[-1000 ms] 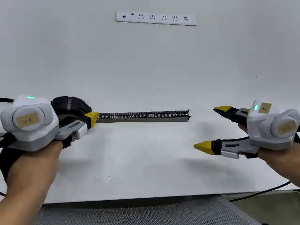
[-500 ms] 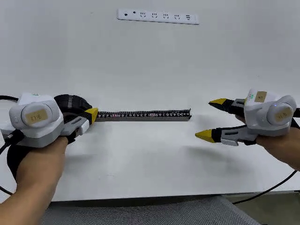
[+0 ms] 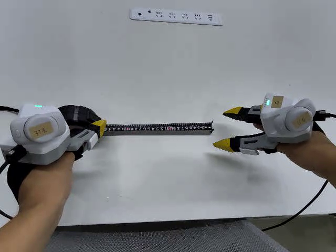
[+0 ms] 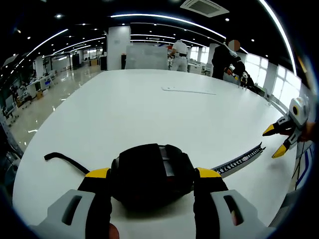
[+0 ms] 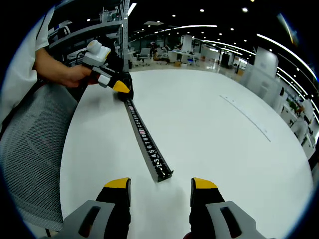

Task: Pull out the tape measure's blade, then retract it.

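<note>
Right gripper (image 3: 221,128) was brought nearer the blade (image 3: 157,127), jaws parted; tape measure case (image 3: 79,116) is clamped by left gripper (image 4: 152,174).

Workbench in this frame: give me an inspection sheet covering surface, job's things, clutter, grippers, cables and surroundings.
Surface: white workbench, bare around the tape.
Job's things: tape measure case; blade pulled out, lying flat.
Clutter: power strip at the far edge.
Grippers: left gripper shut on the case; right gripper open, just short of the blade tip, not touching.
Cables: black cable beside the left gripper.
Surroundings: open hall, people at the bench's far end.
</note>
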Demonstrator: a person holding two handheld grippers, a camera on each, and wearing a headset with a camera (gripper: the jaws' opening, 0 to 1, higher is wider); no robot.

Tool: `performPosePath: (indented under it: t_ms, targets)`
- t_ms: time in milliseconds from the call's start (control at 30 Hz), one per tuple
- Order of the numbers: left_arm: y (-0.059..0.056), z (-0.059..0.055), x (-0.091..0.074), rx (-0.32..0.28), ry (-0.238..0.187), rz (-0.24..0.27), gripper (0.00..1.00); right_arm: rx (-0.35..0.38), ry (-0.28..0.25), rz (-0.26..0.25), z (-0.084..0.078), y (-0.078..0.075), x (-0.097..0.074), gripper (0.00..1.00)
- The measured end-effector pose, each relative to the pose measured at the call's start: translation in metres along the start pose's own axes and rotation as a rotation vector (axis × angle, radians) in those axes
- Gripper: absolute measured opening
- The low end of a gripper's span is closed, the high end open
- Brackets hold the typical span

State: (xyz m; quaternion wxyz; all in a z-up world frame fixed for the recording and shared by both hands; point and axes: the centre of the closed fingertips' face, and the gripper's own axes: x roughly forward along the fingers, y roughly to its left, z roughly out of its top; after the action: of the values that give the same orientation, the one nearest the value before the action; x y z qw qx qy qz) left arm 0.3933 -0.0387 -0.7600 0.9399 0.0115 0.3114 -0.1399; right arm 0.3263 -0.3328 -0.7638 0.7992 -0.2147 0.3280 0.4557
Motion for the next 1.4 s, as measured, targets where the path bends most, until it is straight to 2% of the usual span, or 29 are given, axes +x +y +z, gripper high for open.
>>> performPosePath:
  t_ms: [233, 633, 933, 1267, 1400]
  targets:
    - [0.0, 0.0, 0.0, -0.001, 0.005, -0.007, 0.62, -0.023, 0.016, 0.038, -0.002, 0.003, 0.007, 0.39]
    - [0.0, 0.0, 0.001, -0.008, 0.008, -0.011, 0.62, -0.057, 0.046, 0.083, -0.003, -0.003, 0.017, 0.31]
    - [0.0, -0.001, 0.001, -0.011, 0.01, -0.018, 0.62, -0.083, 0.053, 0.135, -0.002, -0.003, 0.024, 0.22]
    - [0.0, -0.001, 0.001, -0.012, 0.013, -0.02, 0.62, -0.141, 0.065, 0.171, -0.002, -0.002, 0.032, 0.15]
    - [0.0, -0.001, 0.001, -0.013, 0.013, -0.02, 0.62, -0.151, 0.059, 0.17, -0.001, -0.002, 0.034, 0.13]
